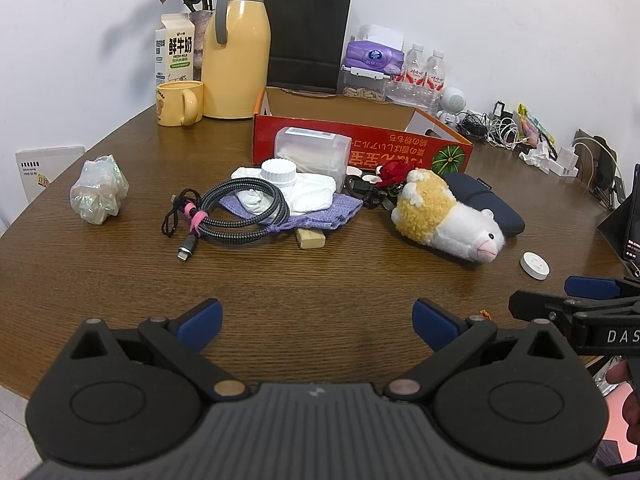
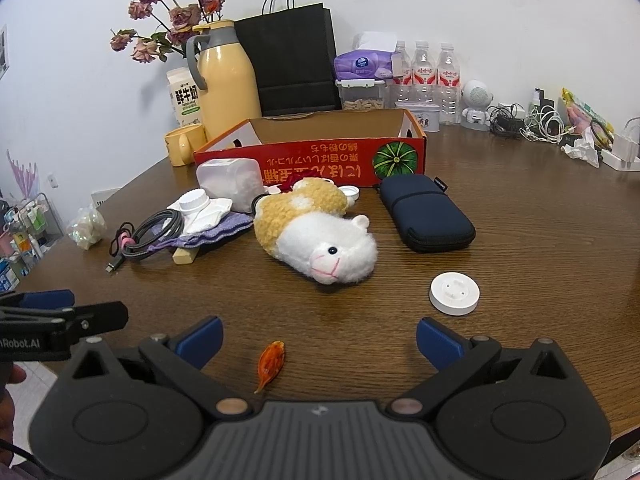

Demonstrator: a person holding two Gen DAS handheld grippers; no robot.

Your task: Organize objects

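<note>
Both grippers, left gripper (image 1: 318, 322) and right gripper (image 2: 319, 342), hover wide apart and empty over the near table (image 1: 320, 272), while the plush hamster (image 2: 316, 232), cable coil (image 1: 236, 212), navy case (image 2: 426, 212) and white disc (image 2: 455, 293) lie near the open red box (image 2: 320, 160).

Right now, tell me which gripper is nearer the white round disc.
Right. The right gripper sits just behind the white disc, disc ahead-right; the left gripper is farther off to its left.
</note>
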